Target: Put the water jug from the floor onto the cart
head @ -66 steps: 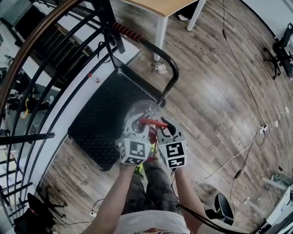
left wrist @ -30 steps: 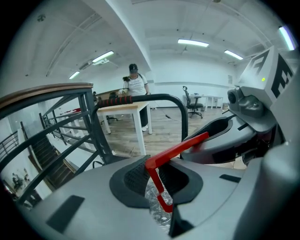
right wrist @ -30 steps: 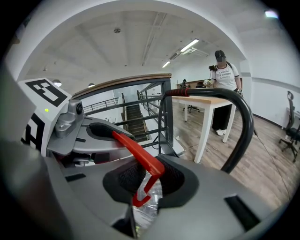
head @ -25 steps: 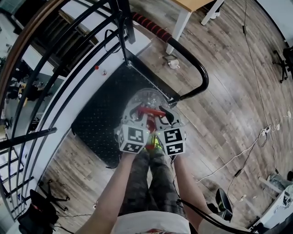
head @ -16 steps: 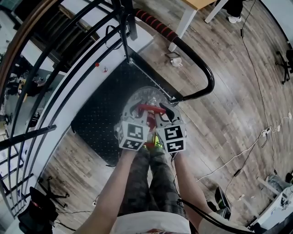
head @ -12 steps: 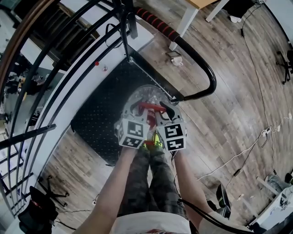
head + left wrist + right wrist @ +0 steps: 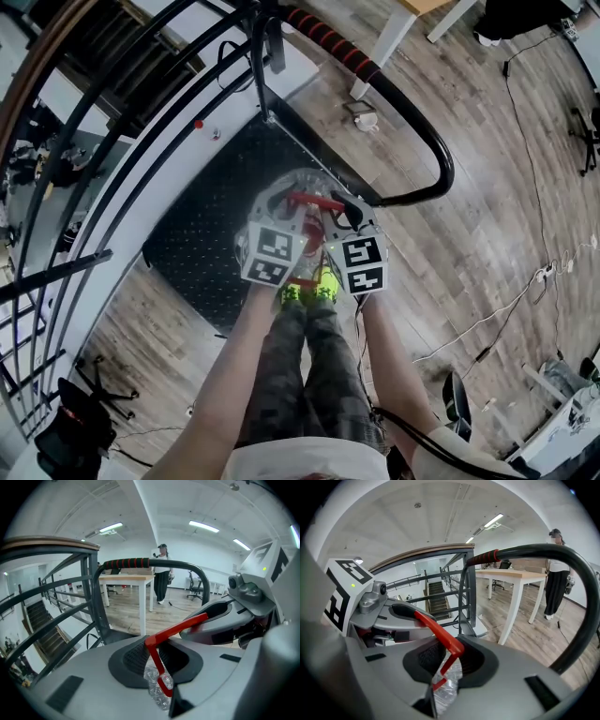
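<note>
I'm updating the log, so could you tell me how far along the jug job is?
Done: the water jug is off the floor. In hand: left gripper and right gripper both clamp its red handle, holding it over the cart deck. Remaining: set it down and release; contact with the deck is not visible.

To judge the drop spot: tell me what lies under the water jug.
Below the water jug lies the cart's black studded deck. The jug, left gripper and right gripper cover its base, so whether it touches the deck cannot be seen.
</note>
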`<action>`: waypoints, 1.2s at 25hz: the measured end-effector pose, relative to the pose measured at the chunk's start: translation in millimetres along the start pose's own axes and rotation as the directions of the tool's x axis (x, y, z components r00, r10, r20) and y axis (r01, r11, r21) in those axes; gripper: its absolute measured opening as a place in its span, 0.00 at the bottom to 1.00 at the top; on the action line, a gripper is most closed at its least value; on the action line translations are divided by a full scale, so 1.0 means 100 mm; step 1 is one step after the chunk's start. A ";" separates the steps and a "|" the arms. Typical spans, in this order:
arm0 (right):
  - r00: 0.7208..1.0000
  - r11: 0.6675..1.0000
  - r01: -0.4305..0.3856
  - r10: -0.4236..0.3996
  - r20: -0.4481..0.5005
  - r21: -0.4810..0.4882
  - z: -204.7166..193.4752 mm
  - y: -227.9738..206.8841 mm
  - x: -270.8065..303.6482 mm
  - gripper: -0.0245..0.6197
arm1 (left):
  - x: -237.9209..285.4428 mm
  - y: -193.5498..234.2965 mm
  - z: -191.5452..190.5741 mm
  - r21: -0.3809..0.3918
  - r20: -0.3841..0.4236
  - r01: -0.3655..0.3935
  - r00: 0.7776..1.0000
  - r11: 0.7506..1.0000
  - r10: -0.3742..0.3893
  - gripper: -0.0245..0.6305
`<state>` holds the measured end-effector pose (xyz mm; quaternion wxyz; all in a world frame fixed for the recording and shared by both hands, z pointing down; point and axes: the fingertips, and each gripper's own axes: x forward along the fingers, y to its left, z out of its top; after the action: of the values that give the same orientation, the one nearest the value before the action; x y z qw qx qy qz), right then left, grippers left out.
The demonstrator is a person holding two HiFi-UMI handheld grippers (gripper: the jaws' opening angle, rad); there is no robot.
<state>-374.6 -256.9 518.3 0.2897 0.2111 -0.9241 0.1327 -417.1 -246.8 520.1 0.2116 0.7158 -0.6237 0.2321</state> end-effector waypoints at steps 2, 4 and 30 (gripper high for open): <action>1.000 1.000 0.002 -0.002 0.004 -0.009 0.03 -0.03 0.04 0.16 | 0.02 0.03 0.03 0.009 0.012 -0.001 1.000 1.000 0.000 0.12; 1.000 1.000 0.006 -0.005 0.008 -0.014 0.06 -0.07 0.07 0.16 | 0.04 0.06 0.05 0.017 0.024 -0.005 1.000 1.000 0.005 0.13; 0.990 0.998 0.059 -0.063 0.123 0.037 0.12 -0.61 0.38 0.15 | 0.32 0.18 0.26 0.114 0.112 -0.045 0.993 0.993 0.032 0.16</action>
<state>-380.7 -326.7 538.7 0.2320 0.2518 -0.9311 0.1258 -429.3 -290.6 518.5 0.1304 0.7264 -0.6336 0.2321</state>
